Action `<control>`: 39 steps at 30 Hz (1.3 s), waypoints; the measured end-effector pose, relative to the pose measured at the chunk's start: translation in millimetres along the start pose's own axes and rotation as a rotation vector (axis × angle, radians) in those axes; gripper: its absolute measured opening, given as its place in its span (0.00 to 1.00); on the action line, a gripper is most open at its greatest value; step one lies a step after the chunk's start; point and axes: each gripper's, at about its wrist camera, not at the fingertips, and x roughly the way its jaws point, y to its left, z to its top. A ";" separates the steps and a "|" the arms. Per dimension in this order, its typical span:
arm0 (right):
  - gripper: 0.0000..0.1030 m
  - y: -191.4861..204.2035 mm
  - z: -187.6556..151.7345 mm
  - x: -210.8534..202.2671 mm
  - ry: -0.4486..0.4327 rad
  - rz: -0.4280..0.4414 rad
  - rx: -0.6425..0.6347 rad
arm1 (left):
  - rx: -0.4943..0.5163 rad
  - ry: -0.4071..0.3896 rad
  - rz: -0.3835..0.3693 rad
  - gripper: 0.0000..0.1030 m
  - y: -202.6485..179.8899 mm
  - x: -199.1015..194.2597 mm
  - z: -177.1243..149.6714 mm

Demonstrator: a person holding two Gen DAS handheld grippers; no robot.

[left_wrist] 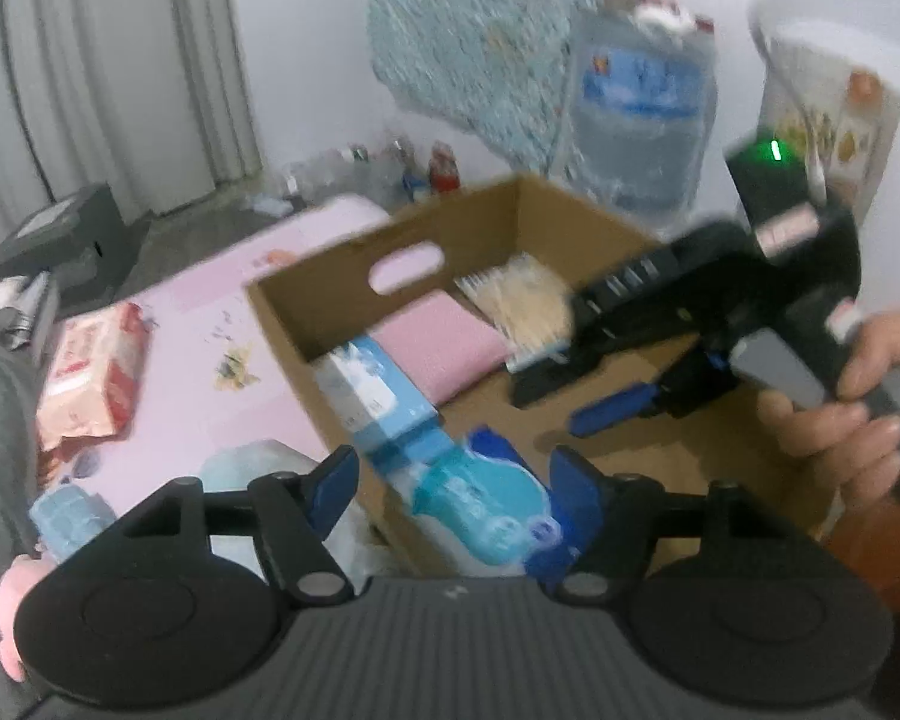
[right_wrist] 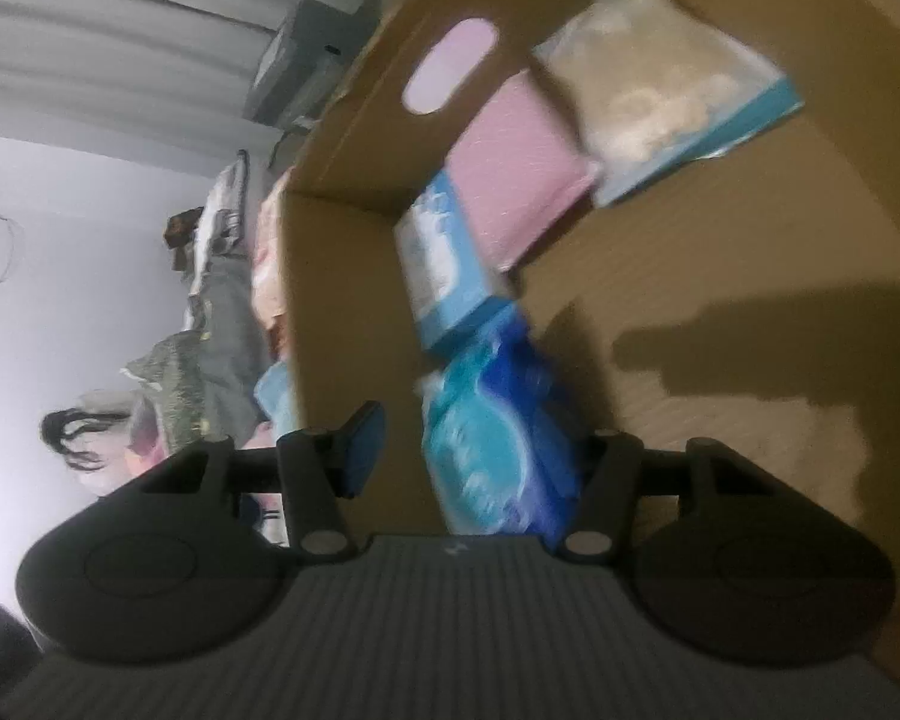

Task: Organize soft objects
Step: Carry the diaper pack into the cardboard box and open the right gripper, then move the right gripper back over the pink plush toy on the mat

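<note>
Left hand-held gripper [left_wrist: 453, 483]: fingers apart, empty, straddling blue wipes pack [left_wrist: 486, 504] at near wall of cardboard box [left_wrist: 330, 282]; pack's long axis runs away from it. Right hand-held gripper [right_wrist: 480, 456]: fingers apart, over box interior, farther off. Right view alone shows pack inside box.

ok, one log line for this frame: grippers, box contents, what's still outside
left gripper: open | right gripper: open, over cardboard box | boxed: blue pack, pink cloth, cotton pad bag | outside: red wipes pack
</note>
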 end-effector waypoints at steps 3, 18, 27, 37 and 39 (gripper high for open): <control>0.54 -3.3 -0.2 -8.9 -0.024 -0.055 -0.045 | -0.055 -0.036 0.025 0.74 24.2 -18.2 -2.9; 0.28 15.8 -18.4 54.2 0.048 -0.244 -0.140 | -0.446 -0.026 0.169 0.75 135.7 -79.0 -116.8; 0.29 17.2 -14.9 41.6 -0.020 -0.217 -0.074 | -0.500 -0.055 0.179 0.77 149.1 -93.2 -147.1; 0.42 80.5 -19.7 -7.9 -0.047 -0.035 -0.178 | -0.475 -0.101 0.236 0.78 149.6 -103.4 -161.1; 0.46 101.5 -23.2 -5.9 -0.027 0.016 -0.204 | -0.468 -0.109 0.240 0.78 152.5 -104.8 -161.2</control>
